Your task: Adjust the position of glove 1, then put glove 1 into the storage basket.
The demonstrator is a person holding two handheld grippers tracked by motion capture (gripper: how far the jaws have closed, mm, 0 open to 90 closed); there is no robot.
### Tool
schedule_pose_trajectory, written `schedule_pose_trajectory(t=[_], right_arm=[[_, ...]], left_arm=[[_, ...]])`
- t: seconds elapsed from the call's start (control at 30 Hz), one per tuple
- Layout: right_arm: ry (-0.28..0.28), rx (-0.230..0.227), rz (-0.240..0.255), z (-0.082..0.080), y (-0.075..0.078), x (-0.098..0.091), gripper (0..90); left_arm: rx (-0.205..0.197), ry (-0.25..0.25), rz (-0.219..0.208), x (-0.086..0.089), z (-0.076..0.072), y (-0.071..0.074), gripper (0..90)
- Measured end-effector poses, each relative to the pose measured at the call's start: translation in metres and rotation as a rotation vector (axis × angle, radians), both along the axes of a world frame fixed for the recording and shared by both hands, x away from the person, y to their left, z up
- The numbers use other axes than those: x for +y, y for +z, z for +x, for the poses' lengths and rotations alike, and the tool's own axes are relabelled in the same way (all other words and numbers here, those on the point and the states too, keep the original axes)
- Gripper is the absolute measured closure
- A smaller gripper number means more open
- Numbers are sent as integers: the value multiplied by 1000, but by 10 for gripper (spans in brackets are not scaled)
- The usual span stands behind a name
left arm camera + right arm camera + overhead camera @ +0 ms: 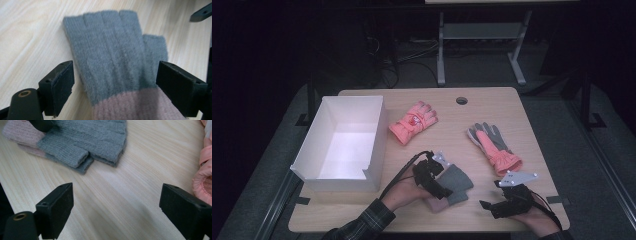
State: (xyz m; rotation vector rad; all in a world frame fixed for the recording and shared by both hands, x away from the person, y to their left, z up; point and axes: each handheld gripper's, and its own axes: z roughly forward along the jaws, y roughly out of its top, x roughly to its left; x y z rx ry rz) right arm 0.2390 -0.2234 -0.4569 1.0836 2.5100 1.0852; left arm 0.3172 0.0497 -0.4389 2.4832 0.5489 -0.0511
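You are working in what looks like a lab or test room rather than a home: your light wooden table has a round cable hole in its top and stands on grey carpet in a dim room. Behind it you can see the grey metal legs of another desk with loose cables trailing on the floor beneath. Strips of dark tape mark your table's near edge.
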Motion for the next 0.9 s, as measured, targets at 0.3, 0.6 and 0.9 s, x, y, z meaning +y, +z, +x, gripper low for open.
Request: schedule_pose_trajectory(t=[0.3,0.6,0.9], right_arm=[[0,0,1,0,0,0,118],[2,0,0,0,0,0,118],[0,9,-5,0,0,1,119]], left_arm=[[21,-3,23,-5,0,-12,146],[25,-21,23,-5,0,-13,215],[74,-89,8,-7,-1,-11,519]])
